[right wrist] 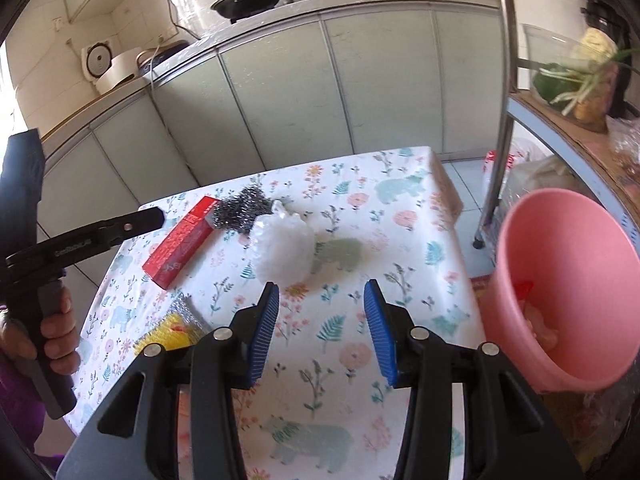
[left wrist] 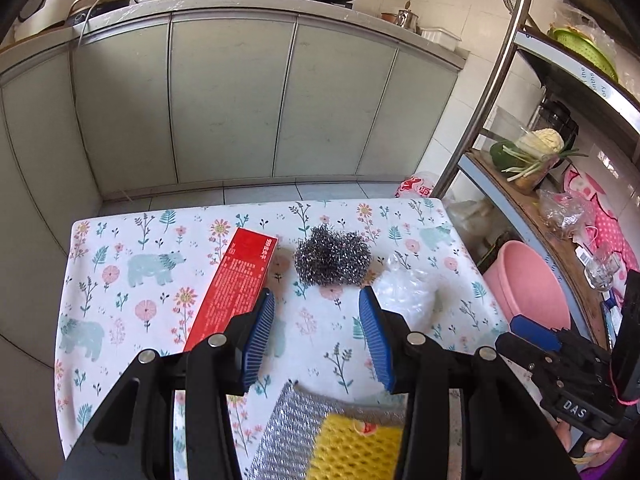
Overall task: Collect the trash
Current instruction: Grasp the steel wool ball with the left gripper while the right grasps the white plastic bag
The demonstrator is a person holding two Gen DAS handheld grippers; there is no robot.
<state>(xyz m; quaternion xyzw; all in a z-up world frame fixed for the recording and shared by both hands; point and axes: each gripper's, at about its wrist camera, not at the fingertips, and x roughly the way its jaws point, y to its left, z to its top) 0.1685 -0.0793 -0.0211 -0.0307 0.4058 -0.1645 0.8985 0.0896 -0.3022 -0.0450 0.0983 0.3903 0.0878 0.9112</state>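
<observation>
On a floral tablecloth (left wrist: pixel 120 280) lie a red box (left wrist: pixel 232 284), a steel-wool scourer (left wrist: pixel 332 256), a crumpled clear plastic bag (left wrist: pixel 400 288) and a yellow-and-silver sponge (left wrist: pixel 344 440). My left gripper (left wrist: pixel 316 300) is open and empty above the cloth, short of the scourer. My right gripper (right wrist: pixel 320 292) is open and empty just short of the plastic bag (right wrist: pixel 284 248). The red box (right wrist: pixel 182 240), scourer (right wrist: pixel 240 210) and sponge (right wrist: pixel 176 326) also show in the right wrist view. A pink bin (right wrist: pixel 560 280) with some scraps inside stands right of the table.
Kitchen cabinets (left wrist: pixel 224 100) with pans on the counter stand behind the table. A metal shelf rack (left wrist: pixel 560 168) with vegetables and bags stands to the right, behind the pink bin (left wrist: pixel 528 284). The right gripper's body (left wrist: pixel 560 360) shows at the right edge.
</observation>
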